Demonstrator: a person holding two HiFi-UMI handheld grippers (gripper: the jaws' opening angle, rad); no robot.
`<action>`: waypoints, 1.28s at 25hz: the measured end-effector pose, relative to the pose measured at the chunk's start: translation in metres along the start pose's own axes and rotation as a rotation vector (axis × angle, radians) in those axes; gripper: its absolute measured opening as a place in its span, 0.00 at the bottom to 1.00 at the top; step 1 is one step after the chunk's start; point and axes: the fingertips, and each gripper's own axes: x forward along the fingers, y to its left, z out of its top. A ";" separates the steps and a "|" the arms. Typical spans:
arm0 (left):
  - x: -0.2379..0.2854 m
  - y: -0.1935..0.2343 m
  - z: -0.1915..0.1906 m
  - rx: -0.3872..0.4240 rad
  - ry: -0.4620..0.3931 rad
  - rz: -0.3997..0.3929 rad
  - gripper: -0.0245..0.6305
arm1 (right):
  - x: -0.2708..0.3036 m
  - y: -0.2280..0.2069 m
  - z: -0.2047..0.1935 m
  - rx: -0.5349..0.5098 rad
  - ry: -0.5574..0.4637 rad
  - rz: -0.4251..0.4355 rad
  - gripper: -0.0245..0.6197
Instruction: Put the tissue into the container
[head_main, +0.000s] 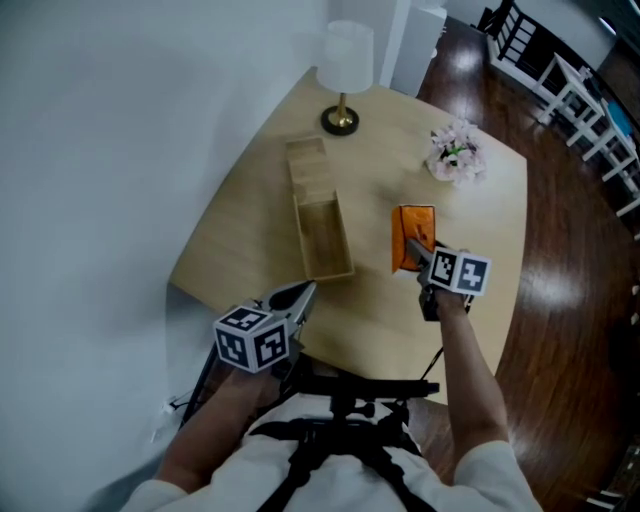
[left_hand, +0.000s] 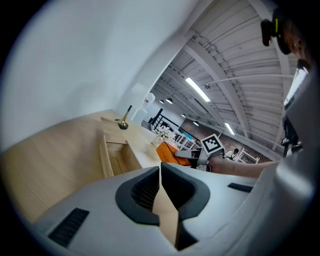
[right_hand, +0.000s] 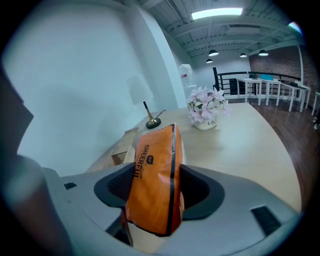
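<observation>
glossy orange tissue pack (right_hand: 155, 170), black lettering, upright in right gripper (right_hand: 153, 192).

orange tissue pack (right_hand: 152, 185), black "CHEERFUL" lettering

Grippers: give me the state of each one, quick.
Left gripper: shut, nothing between its jaws.
Right gripper: shut on the orange tissue pack.
</observation>
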 end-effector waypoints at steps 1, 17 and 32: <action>-0.002 0.003 0.001 0.000 -0.001 0.002 0.03 | 0.003 0.006 0.000 -0.003 0.003 0.005 0.46; -0.034 0.047 0.012 -0.013 -0.012 0.016 0.03 | 0.043 0.098 0.004 -0.075 0.024 0.084 0.45; -0.050 0.071 0.006 -0.040 0.000 0.023 0.03 | 0.086 0.174 -0.018 -0.101 0.083 0.167 0.45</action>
